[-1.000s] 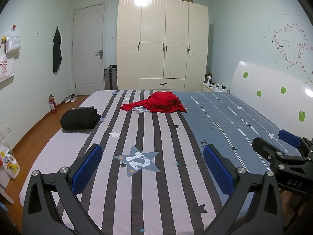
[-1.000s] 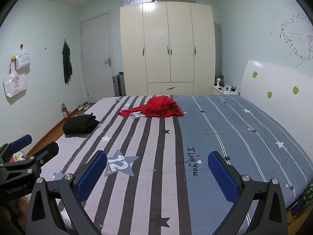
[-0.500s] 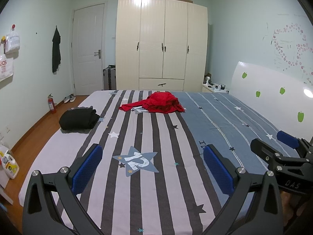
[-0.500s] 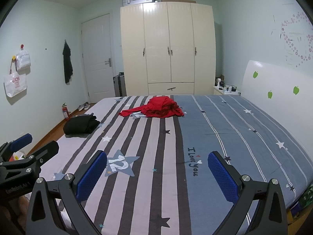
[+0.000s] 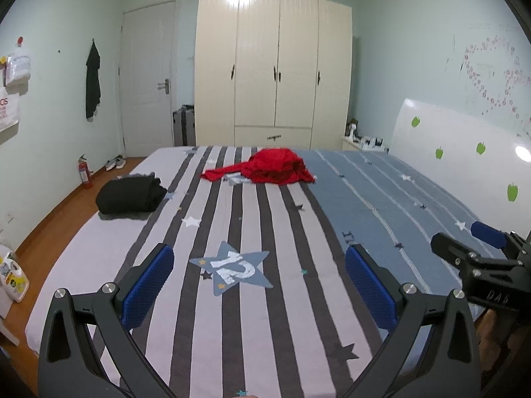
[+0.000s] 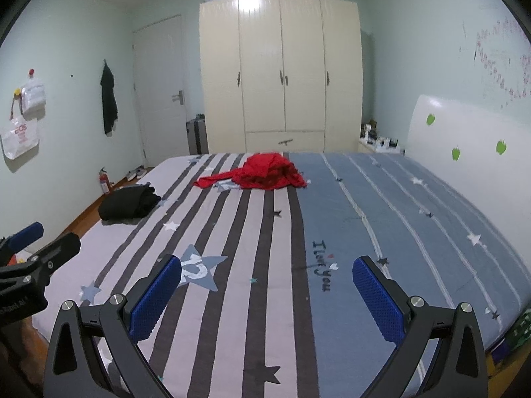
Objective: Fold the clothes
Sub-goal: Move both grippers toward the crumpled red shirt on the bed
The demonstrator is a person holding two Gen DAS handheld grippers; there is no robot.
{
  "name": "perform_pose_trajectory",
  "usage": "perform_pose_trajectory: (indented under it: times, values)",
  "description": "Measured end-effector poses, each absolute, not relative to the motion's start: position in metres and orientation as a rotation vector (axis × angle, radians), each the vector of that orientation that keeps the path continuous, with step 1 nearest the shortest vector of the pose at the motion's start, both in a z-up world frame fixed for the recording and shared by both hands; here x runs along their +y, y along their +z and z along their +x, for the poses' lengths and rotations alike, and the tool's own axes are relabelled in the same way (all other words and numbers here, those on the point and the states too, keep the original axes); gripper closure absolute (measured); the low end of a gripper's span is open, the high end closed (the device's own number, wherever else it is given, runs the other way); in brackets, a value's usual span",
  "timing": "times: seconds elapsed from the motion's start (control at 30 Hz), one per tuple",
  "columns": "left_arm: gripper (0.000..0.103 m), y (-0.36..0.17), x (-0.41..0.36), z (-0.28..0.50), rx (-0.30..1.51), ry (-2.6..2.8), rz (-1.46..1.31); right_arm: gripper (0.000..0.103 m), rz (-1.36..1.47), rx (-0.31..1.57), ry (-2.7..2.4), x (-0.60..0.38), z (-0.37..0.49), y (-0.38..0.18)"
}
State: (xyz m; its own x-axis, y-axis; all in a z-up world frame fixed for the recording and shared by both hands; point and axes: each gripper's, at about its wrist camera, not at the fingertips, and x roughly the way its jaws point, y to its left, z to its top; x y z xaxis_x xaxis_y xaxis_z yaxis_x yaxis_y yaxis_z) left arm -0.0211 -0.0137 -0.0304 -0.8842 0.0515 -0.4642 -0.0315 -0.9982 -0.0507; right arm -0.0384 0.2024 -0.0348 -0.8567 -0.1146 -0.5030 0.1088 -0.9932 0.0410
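Both tools (image 5: 259,282) (image 6: 267,293) agape, red garment (image 5: 270,170) well beyond.

My left claw (image 5: 259,285): two matte black arms, each with a triangular cut-out and silver round-head screws, ending in blue pads (image 5: 147,287) with a fine dotted texture. My right claw (image 6: 267,298): same build, same blue pads (image 6: 378,298); white lettering on its black body reads "DAS".

Home bedroom — bed (image 5: 232,298), wardrobe (image 5: 275,73)
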Motion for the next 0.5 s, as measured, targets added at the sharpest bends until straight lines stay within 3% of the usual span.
perform_pose_trajectory:
  times: [0.5]
  values:
    - [0.001,-0.192,-0.012,-0.182,0.042,2.877,-1.016,0.001,1.148,0.014,-2.794,0.190,-0.200,-0.194]
